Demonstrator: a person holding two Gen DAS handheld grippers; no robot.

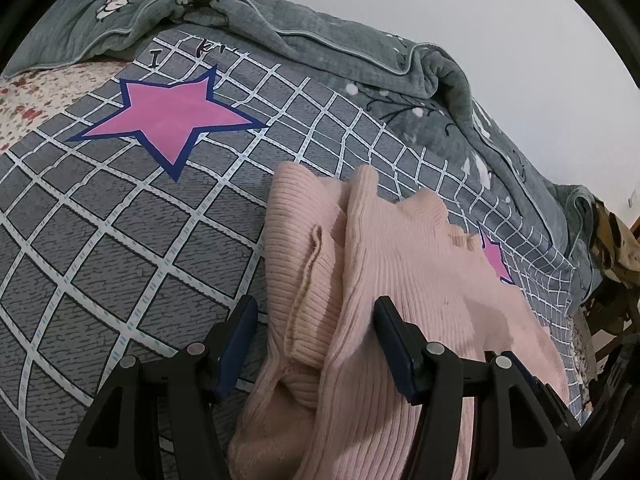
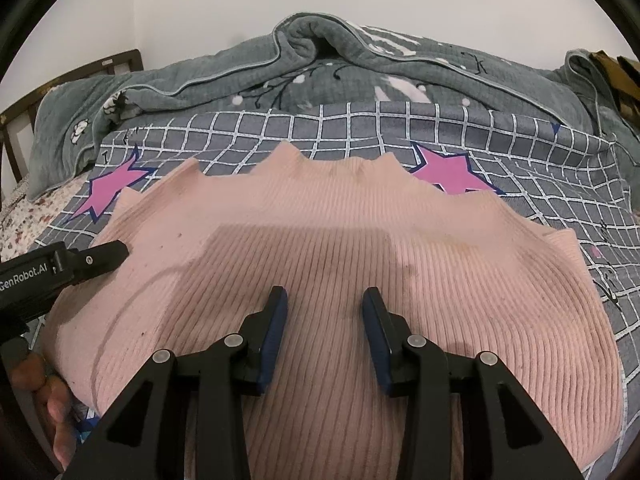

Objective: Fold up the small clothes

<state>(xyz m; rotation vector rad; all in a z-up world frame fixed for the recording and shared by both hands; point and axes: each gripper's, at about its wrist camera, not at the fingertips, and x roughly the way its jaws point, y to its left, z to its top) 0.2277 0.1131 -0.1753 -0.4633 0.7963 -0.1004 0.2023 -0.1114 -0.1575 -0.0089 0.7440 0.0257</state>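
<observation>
A pink ribbed knit garment (image 1: 400,280) lies on the grey checked bedsheet (image 1: 100,240). In the left wrist view its left side is folded over, with a cuffed sleeve (image 1: 308,280) lying on top. My left gripper (image 1: 316,308) is open and empty, its fingers either side of that sleeve fold, just above the cloth. In the right wrist view the garment (image 2: 340,248) spreads wide with a scalloped far edge. My right gripper (image 2: 324,300) is open and empty over the garment's middle. The left gripper also shows at the left edge of the right wrist view (image 2: 96,256).
A rumpled grey-green quilt (image 2: 320,76) lies along the far side of the bed against a white wall. Pink stars (image 1: 168,120) are printed on the sheet. A dark wooden bed frame (image 2: 24,120) stands at the left. A floral sheet (image 1: 36,92) shows at the far left.
</observation>
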